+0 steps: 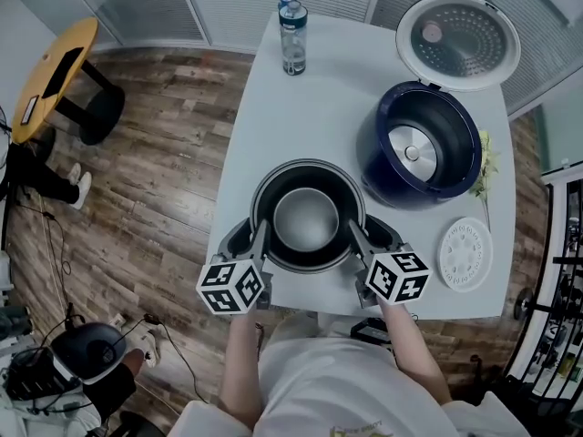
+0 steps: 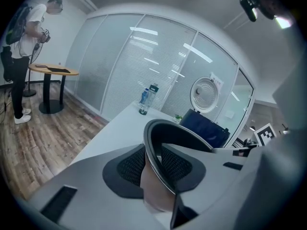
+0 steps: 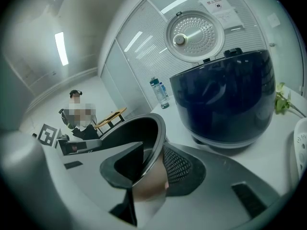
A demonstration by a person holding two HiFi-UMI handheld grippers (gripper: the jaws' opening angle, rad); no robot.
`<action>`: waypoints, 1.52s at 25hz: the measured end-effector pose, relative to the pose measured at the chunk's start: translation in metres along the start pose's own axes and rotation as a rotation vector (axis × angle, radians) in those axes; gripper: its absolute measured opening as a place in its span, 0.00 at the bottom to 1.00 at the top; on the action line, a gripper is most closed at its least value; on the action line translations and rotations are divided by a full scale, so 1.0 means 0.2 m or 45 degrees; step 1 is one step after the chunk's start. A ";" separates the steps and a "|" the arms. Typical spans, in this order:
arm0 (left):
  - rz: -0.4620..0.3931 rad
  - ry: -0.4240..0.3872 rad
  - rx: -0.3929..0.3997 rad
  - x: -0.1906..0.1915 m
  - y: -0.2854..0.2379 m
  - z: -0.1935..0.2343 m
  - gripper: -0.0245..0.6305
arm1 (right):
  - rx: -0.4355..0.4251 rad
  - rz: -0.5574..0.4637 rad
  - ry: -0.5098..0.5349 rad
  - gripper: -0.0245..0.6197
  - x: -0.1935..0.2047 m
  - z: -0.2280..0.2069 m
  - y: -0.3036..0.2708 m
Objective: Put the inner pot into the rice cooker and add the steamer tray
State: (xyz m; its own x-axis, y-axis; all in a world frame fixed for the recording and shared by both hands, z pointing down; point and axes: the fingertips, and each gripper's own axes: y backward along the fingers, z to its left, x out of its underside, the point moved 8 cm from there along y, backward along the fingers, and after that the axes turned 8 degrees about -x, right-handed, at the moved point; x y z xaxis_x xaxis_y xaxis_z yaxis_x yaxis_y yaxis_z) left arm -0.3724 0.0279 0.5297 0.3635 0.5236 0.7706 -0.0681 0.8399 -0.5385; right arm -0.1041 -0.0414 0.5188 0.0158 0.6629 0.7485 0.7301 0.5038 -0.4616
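Nearest the viewer is the person's white shirt (image 1: 346,381), with both forearms reaching out over the white table (image 1: 264,107). Left of the round dark blue rice cooker (image 1: 372,167), on its near side, stands the silver metal inner pot with a dark rim (image 1: 306,217), not yet in the cooker. The left gripper (image 1: 253,239) is clamped on the pot's left rim, one pad inside the wall and one outside. The right gripper (image 1: 369,239) pinches the opposite rim the same way, on the side facing the cooker. Both holds are on the thin lip alone, so the pot would probably swing or slip if one hand rose ahead of the other. It stands close to the near table edge, so a drop there could send it to the floor. The gap to the cooker looks narrow. The pot must clear the cooker's wall, or its base will likely knock it. The cooker's round white lid (image 1: 458,41) stands open behind, out of the way. The white perforated steamer tray (image 1: 465,254) lies to the cooker's near right, close to the table edge. A clear plastic water bottle (image 1: 293,39) stands well left of the cooker, with bare table around it.
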 end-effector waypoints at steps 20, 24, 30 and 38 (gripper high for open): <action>-0.073 0.115 0.036 -0.05 0.06 -0.05 0.17 | -0.034 -0.083 -0.024 0.21 -0.10 0.02 0.08; -0.114 0.116 0.052 -0.08 0.10 -0.06 0.17 | -0.057 -0.122 -0.015 0.21 -0.14 0.05 0.12; -0.179 0.096 0.067 -0.16 0.17 -0.09 0.17 | -0.077 -0.180 -0.003 0.20 -0.19 0.11 0.18; -0.237 0.067 0.091 -0.23 0.27 -0.13 0.17 | -0.089 -0.251 0.012 0.20 -0.24 0.18 0.26</action>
State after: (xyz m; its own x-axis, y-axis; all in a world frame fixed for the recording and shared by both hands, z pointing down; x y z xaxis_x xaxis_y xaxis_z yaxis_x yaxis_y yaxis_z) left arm -0.3688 0.0444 0.4562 0.4235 0.3515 0.8349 -0.0601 0.9305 -0.3613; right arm -0.0919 -0.0270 0.4407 -0.1259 0.5503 0.8254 0.7656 0.5830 -0.2720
